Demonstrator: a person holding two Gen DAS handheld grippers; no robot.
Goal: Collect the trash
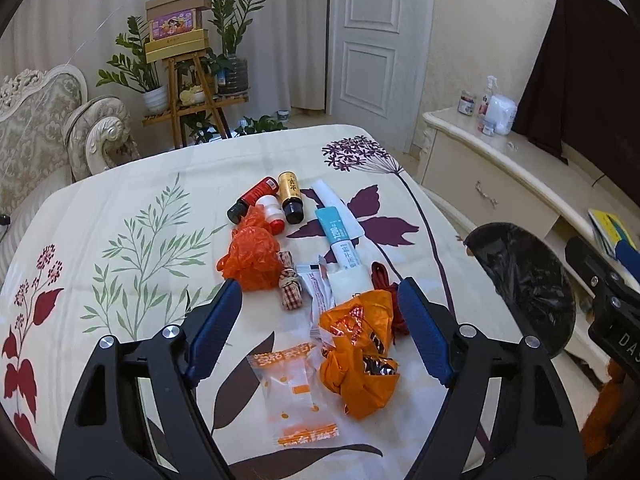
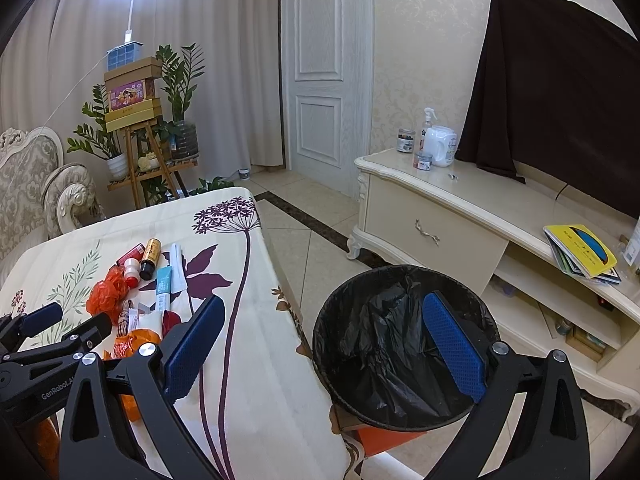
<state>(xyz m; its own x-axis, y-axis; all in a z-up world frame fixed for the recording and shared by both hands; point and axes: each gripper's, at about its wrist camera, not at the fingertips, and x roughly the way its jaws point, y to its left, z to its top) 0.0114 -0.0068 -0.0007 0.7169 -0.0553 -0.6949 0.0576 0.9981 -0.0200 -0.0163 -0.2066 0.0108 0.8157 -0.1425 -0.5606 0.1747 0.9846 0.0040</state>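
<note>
Trash lies on the floral tablecloth (image 1: 120, 208): a crumpled orange wrapper (image 1: 358, 354), a clear orange-printed packet (image 1: 298, 392), an orange mesh bag (image 1: 252, 254), a white sachet (image 1: 318, 286), a blue-white tube (image 1: 338, 236), red (image 1: 254, 198) and gold (image 1: 291, 198) bottles. My left gripper (image 1: 320, 296) is open above the table, its jaws straddling the crumpled wrapper. My right gripper (image 2: 324, 316) is open and empty over the near rim of the black-lined trash bin (image 2: 400, 344), which also shows in the left wrist view (image 1: 524, 276).
A cream TV cabinet (image 2: 432, 216) with bottles and books stands right of the bin. A sofa (image 1: 44, 128) and a plant stand (image 1: 188, 92) are beyond the table. The left gripper shows in the right wrist view (image 2: 68, 324).
</note>
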